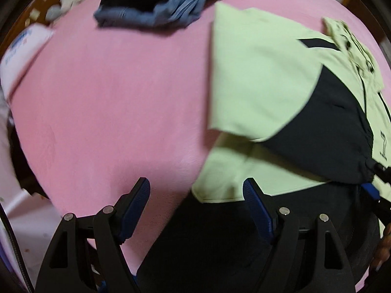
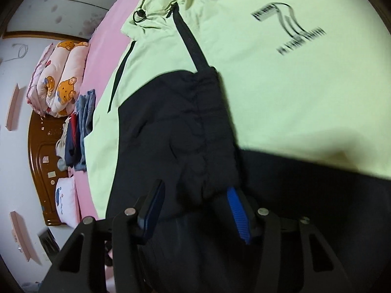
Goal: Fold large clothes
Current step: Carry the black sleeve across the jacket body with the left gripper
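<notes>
Both fingers of the left gripper (image 1: pixel 196 190) are standing wide apart and released, hanging over the near edge of the pink bed sheet (image 1: pixel 110 97) with nothing between them; its right finger (image 1: pixel 254 200) is sitting just over the near hem of the light green and black zip-up jacket (image 1: pixel 264 92). Fingers of the right gripper (image 2: pixel 195 197) are standing half spread around the bunched black lower front of that jacket (image 2: pixel 268 73); whether the blue pads (image 2: pixel 238 217) are pressing on the cloth I cannot tell. No container is showing in either view. Lying flat on the sheet, the jacket is running with its long axis from the near black hem to the far green collar and drawstrings, its black zipper (image 2: pixel 193 48) pointing away, one green panel folded over on its left side. Far left, a stack of folded blue and navy clothes (image 1: pixel 158 2) is resting on the sheet, well apart from the jacket.
</notes>
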Motion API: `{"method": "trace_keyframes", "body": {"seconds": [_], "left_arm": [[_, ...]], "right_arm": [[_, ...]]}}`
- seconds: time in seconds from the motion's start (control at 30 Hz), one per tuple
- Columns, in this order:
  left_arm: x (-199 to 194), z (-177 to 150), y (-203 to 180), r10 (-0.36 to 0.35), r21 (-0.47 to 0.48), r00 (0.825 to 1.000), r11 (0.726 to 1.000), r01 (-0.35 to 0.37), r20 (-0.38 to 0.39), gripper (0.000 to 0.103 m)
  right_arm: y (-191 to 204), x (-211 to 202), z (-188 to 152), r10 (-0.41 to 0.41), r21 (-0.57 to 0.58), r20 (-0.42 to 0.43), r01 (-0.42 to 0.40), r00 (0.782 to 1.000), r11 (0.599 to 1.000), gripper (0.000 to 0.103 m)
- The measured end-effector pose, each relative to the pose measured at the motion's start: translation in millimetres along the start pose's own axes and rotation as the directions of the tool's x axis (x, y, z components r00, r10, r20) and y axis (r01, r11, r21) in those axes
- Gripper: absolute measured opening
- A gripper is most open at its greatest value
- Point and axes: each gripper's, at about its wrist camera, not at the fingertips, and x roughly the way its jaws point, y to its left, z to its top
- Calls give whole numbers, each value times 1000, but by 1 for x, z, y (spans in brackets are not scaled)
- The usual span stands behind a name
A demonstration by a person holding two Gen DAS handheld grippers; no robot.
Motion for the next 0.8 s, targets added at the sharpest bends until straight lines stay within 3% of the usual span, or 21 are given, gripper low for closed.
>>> {"method": "trace_keyframes", "body": {"seconds": [0.07, 0.17, 0.23, 0.4, 0.53, 0.7, 0.8], "left_arm": [[13, 0, 5, -23, -5, 1000, 1000, 23, -16, 77], [26, 6, 4, -38, 6, 999, 999, 38, 23, 77], [27, 10, 3, -52, 5, 996, 999, 52, 67, 77], [28, 27, -2, -56, 7, 985, 998, 56, 163, 77], [35, 38, -7, -40, -10, 986, 999, 42, 159, 71], [34, 48, -19, -84, -9, 988, 996, 86, 132, 63], [35, 44, -24, -78, 8, 988, 997, 77, 134, 60]], "right_arm": [[2, 8, 11, -15, 5, 3, 15, 1000, 1000, 52], [6, 8, 19, -72, -23, 17, 73, 997, 997, 10], [12, 2, 24, -71, -69, 41, 74, 997, 995, 10], [35, -44, 36, -84, -204, 217, 129, 973, 970, 10], [19, -93, 54, -46, -116, 296, 84, 954, 990, 9], [-15, -131, 60, -159, -39, 408, 191, 899, 981, 9], [-50, -130, 58, -183, 31, 363, 185, 914, 982, 9]]}}
